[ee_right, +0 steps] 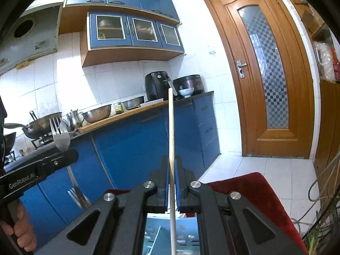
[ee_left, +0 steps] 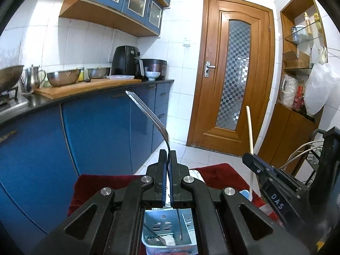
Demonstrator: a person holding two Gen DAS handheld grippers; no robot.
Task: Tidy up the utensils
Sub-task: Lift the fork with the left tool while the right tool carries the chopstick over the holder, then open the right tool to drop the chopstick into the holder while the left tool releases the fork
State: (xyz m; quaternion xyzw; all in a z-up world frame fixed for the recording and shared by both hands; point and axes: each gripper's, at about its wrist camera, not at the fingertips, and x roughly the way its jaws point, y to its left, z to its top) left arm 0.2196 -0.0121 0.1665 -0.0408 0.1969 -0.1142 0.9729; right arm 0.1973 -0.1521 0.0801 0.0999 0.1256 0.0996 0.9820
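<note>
While both tools hang over the red cloth-covered table, the left gripper has its jaws nearly closed, pinching the handle of a silver metal fork whose tines rise up and left toward the blue lower cabinets. Below it sits a white slotted plastic utensil caddy with other cutlery inside. Just as narrowly closed, the right gripper clamps a pale wooden chopstick standing nearly upright. White tiled floor lies open between the table edge and the brown wooden door.
</note>
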